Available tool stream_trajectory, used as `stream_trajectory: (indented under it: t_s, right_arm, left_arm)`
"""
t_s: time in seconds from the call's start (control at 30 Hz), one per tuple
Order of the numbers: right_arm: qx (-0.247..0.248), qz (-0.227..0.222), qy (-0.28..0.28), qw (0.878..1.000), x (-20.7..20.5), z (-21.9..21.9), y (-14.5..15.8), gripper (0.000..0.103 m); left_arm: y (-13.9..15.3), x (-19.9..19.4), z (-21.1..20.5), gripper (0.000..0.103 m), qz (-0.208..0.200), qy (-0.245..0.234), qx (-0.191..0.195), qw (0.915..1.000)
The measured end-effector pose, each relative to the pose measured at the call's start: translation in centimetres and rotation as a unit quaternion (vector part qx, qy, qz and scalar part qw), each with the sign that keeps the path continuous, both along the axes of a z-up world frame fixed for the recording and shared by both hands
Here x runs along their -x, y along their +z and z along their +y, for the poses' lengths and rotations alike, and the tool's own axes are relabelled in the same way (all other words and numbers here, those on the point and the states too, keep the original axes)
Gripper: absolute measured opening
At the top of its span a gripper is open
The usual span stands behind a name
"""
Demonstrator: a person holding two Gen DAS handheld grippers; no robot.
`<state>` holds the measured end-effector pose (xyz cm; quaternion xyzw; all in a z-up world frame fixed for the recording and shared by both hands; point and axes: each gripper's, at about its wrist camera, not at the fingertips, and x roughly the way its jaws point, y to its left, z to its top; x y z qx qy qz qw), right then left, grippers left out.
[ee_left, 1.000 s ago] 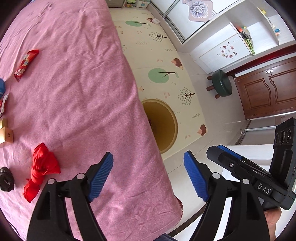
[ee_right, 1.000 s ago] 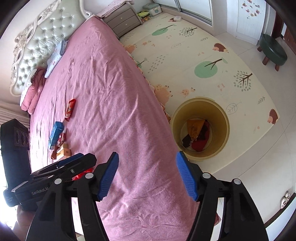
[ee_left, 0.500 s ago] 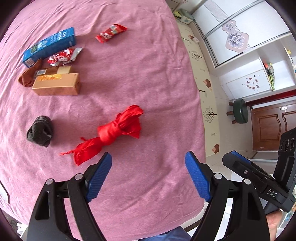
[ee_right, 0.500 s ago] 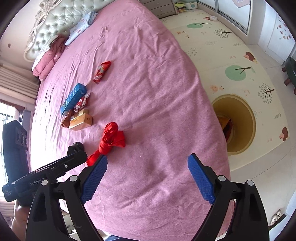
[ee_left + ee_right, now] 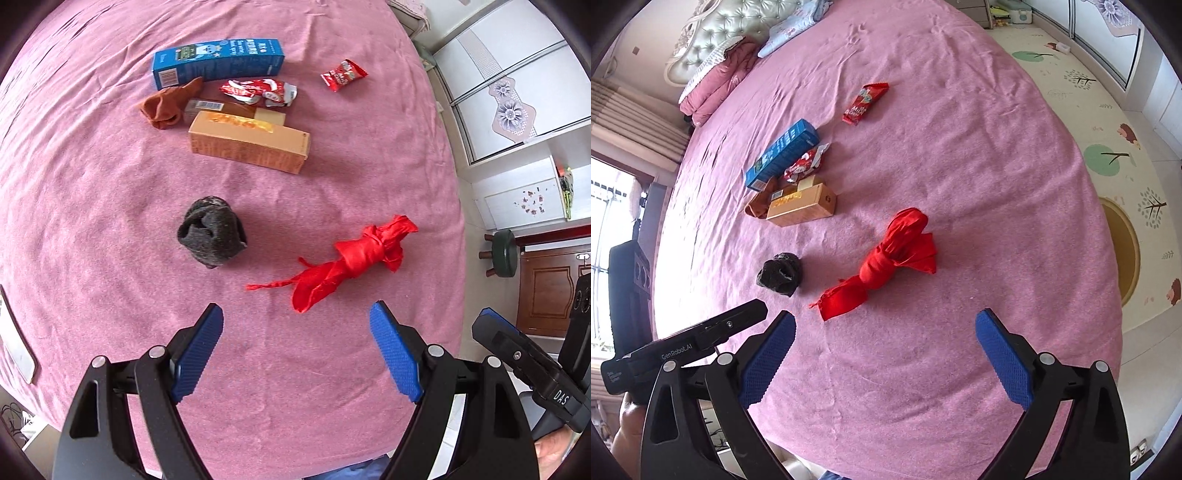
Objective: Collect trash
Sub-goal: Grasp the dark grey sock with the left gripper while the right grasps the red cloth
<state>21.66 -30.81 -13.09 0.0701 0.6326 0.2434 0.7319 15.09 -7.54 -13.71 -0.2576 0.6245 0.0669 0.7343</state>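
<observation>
Trash lies on the pink bed (image 5: 332, 387). A knotted red bag (image 5: 354, 258) (image 5: 886, 258) lies just ahead of both grippers. A black balled sock (image 5: 212, 230) (image 5: 780, 274) lies to its left. Farther off are a tan box (image 5: 249, 142) (image 5: 801, 206), a blue carton (image 5: 218, 61) (image 5: 783, 151), a brown sock (image 5: 166, 105), a crumpled red wrapper (image 5: 258, 90) (image 5: 805, 166) and a red snack packet (image 5: 343, 75) (image 5: 864, 102). My left gripper (image 5: 297, 347) is open and empty above the bed. My right gripper (image 5: 884, 354) is open and empty.
A yellow bin (image 5: 1123, 251) stands on the patterned floor mat right of the bed. A green stool (image 5: 504, 253) and a wooden door (image 5: 546, 295) are at the right. Pillows and the headboard (image 5: 713, 40) are at the far end.
Both grippers have swung from the bin and floor side back over the bed. The trash pile now sits closer and more centred. Both stay open.
</observation>
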Motion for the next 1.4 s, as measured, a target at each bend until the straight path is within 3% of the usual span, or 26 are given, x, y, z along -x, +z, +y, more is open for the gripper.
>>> stream_trajectory:
  t_s: [0.17, 0.4, 0.8, 1.0, 1.07, 1.13, 1.27, 1.4]
  right_arm:
    - [0.006, 0.015, 0.014, 1.0, 0.5, 2.7, -1.3, 0.094]
    - [0.061, 0.042, 0.022, 0.997, 0.2, 5.8, -4.0, 0.094]
    - [0.075, 0.079, -0.042, 0.993, -1.9, 6.7, -7.5, 0.094]
    - [0.087, 0.089, -0.063, 0.99, -2.7, 7.1, -8.7, 0.094]
    - [0.091, 0.092, -0.066, 0.989, -3.0, 7.3, -9.0, 0.094]
    - [0.098, 0.095, -0.069, 0.988, -3.3, 7.4, -9.3, 0.094]
    - [0.103, 0.113, -0.068, 0.986, -3.8, 7.9, -10.3, 0.094]
    - [0.118, 0.108, -0.066, 0.985, -4.3, 8.4, -10.9, 0.09]
  left_arm:
    - [-1.3, 0.4, 2.5, 0.081, 0.006, 0.007, -0.004, 1.0]
    - [-3.6, -0.4, 5.0, 0.081, 0.023, 0.003, -0.006, 0.9997]
    - [-7.8, -3.6, 6.1, 0.083, 0.049, -0.024, 0.01, 0.9985]
    - [-9.9, -4.6, 6.0, 0.064, 0.068, -0.039, 0.013, 0.9968]
    - [-10.6, -4.6, 6.0, 0.05, 0.075, -0.04, 0.02, 0.9962]
    - [-10.8, -4.5, 5.8, 0.038, 0.077, -0.041, 0.002, 0.9962]
    - [-10.6, -4.3, 5.4, 0.033, 0.067, -0.045, 0.007, 0.9967]
    - [-10.2, -3.4, 5.7, 0.033, 0.061, -0.03, 0.036, 0.997]
